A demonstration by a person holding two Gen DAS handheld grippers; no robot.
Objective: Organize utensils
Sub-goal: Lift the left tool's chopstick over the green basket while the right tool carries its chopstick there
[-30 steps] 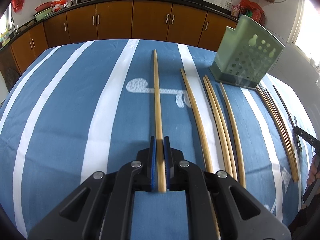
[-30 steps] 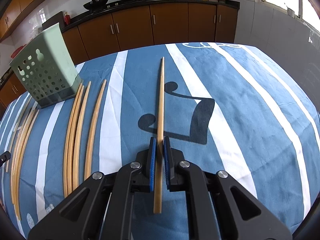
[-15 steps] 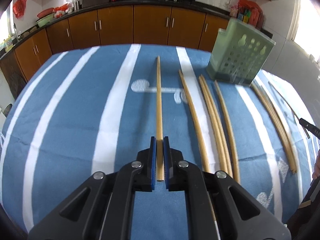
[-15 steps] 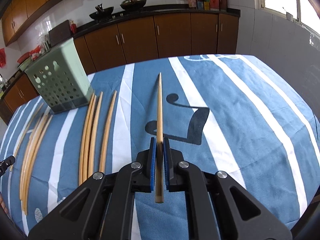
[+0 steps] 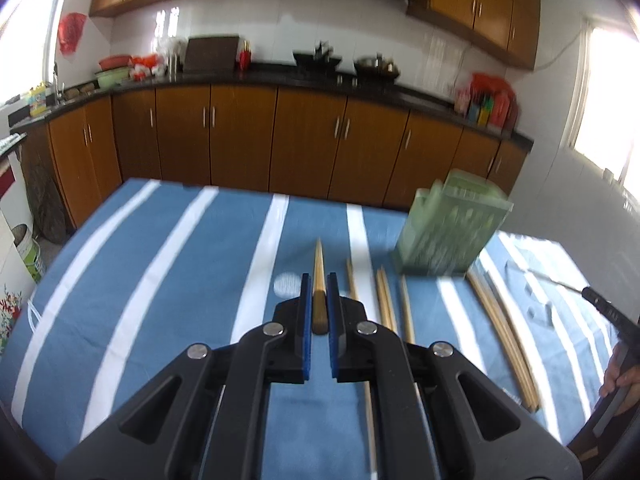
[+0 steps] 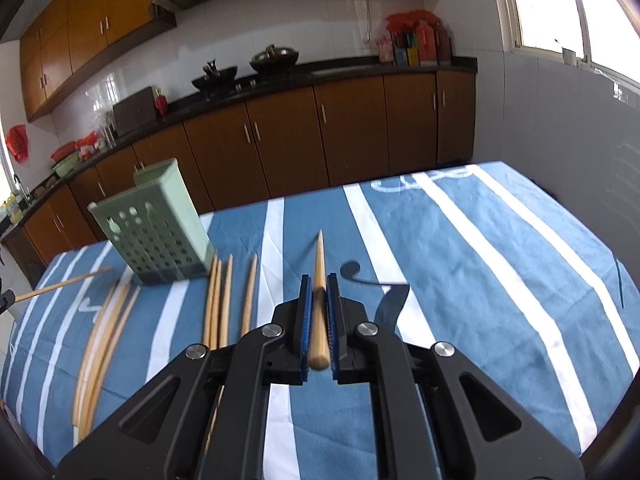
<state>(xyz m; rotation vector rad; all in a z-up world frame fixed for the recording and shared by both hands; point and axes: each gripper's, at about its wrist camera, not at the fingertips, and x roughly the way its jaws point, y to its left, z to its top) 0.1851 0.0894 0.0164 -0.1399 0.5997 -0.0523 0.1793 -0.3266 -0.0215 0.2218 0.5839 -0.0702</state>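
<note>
- Both chopsticks have come up off the cloth since the earlier frames; each view now takes in the cabinets and upper wall where before it looked mostly at the table, so I read both hands as lifted and tilted up
- My left gripper [image 5: 319,300] is clamped on one chopstick [image 5: 318,280]; jaws narrow, blue pads pressed to its sides, butt end just behind the pads, tip pointing ahead over the cloth [image 5: 160,280]
- My right gripper [image 6: 319,308] is the same; narrow, shut on its own chopstick [image 6: 319,292], butt poking out behind the pads, tip forward and clear of the table
- I hold each stick near its thick end, I judge so that the thin tip leads and can drop into the holder
- Green holder [image 6: 154,228] stands upright on the cloth, left of the right gripper and right of the left one, so between my two hands; blurred in the left view
- Loose chopsticks [image 6: 224,300] lie in rows on the cloth beside the holder, a second bundle [image 6: 104,328] further left; these are left to do
- In the right view the left hand's chopstick shows at the far left edge, raised; in the left view a person's fingers [image 5: 618,376] show at the right edge
- Next, I judge, comes carrying both tips over the holder's open top
</note>
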